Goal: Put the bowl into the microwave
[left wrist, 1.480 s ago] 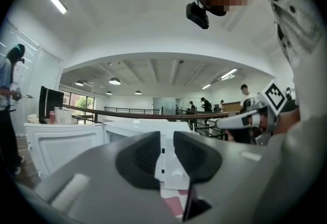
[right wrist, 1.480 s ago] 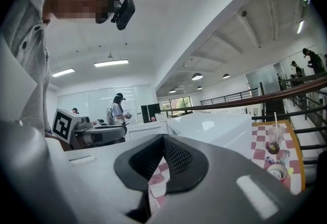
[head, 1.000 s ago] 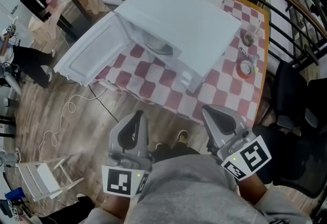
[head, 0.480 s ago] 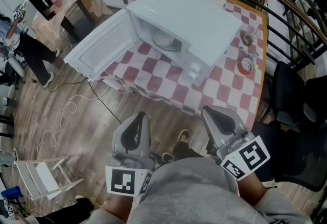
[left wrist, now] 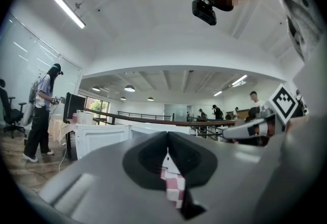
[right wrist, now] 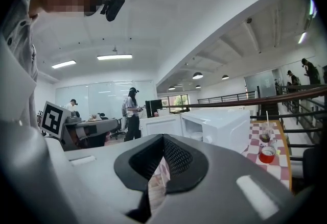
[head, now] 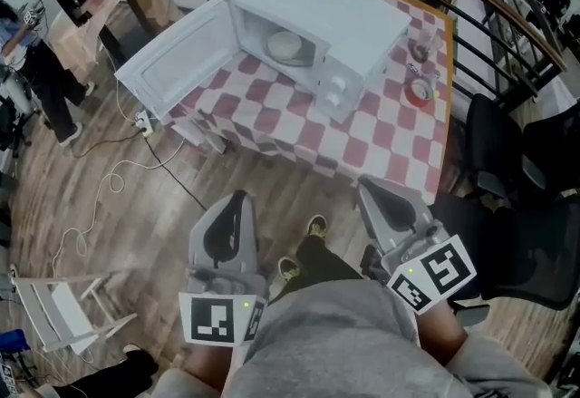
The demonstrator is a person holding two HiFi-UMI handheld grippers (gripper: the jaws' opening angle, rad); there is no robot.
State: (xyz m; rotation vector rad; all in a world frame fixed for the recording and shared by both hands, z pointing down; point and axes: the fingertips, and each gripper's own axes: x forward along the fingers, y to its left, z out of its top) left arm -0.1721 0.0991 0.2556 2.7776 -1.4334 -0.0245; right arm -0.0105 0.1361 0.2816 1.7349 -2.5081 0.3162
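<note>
Wood floor (head: 109, 197) w/ a red-checked table (head: 381, 138); white microwave (head: 362, 15) on its far-left part, door (head: 177, 65) swung open, bowl (head: 284, 45) inside. Left tongs (head: 237, 201) & right tongs (head: 364, 188) both pinched together, nothing btwn them, touching nothing, held over the floor off the table's near edge.

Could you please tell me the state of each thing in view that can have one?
Microwave: door wide open.
Bowl: upright, inside the microwave.
Left gripper: shut, empty.
Right gripper: shut, empty.
Glass: upright.
</note>
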